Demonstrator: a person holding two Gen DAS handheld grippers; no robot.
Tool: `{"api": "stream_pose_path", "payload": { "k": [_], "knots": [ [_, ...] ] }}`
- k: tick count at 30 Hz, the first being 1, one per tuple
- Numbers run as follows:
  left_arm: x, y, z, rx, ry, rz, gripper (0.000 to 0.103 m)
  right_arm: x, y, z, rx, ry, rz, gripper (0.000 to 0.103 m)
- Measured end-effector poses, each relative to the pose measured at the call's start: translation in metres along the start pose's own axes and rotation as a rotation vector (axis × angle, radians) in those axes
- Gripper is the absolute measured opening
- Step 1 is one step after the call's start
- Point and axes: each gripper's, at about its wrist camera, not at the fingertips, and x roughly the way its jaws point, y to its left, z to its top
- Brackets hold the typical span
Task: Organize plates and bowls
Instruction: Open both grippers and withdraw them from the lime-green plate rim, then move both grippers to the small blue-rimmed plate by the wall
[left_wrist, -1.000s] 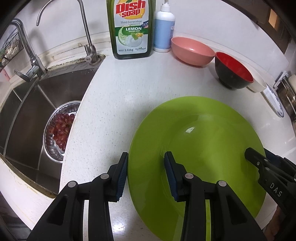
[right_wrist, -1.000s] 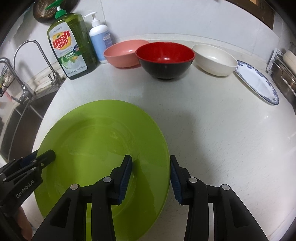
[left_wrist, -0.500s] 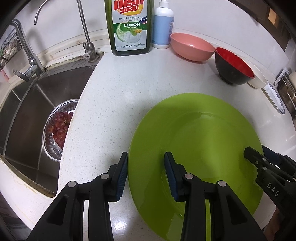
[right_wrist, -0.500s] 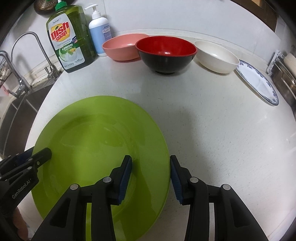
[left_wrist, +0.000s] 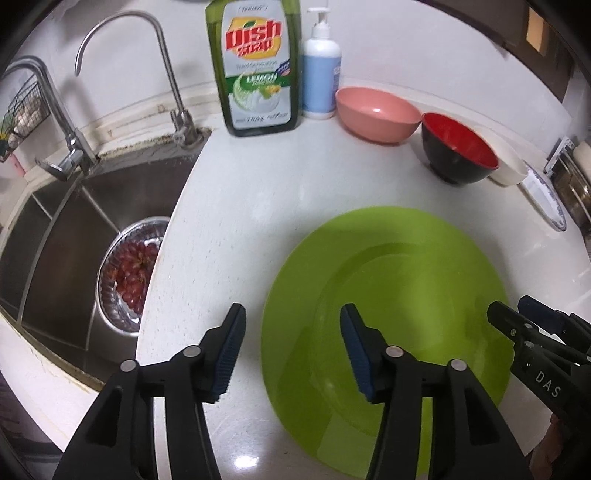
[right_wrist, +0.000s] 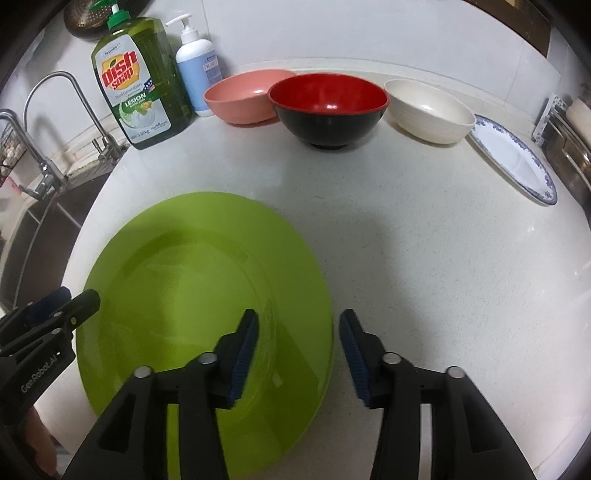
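A home kitchen: steel sink (left_wrist: 74, 229), faucet (left_wrist: 162, 70), dish soap (left_wrist: 256, 66).

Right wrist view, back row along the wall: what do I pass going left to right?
Dish soap bottle → white pump bottle → pink bowl → red and black bowl → cream bowl → blue-rimmed plate.

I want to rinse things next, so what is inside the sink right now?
A metal bowl of red grapes sits in the sink. The counter edge covers the bowl's right side and that part of the sink floor.
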Motion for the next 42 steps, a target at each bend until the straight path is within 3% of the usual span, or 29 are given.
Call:
{"api": "stream_pose_path", "payload": {
  "k": [10, 14, 23, 29, 42],
  "knots": [
    [-0.027, -0.028, 0.020, 0.065, -0.085, -0.059, 0.084, -0.033, -0.019, 0.007, 0.051, -0.079, -0.021, 0.065],
    [-0.035, -0.044, 0.032, 0.107, -0.126, -0.081, 0.091, -0.045, -0.031, 0.011, 0.082, -0.112, -0.051, 0.067],
    [-0.053, -0.099, 0.059, 0.208, -0.187, -0.157, 0.096, -0.076, -0.075, 0.020, 0.179, -0.188, -0.141, 0.074],
    [-0.057, -0.141, 0.072, 0.256, -0.168, -0.241, 0.097, -0.093, -0.111, 0.021, 0.248, -0.217, -0.186, 0.076],
    [-0.076, -0.220, 0.091, 0.320, -0.245, -0.264, 0.097, -0.117, -0.184, 0.023, 0.324, -0.267, -0.225, 0.076]
  ]
}}
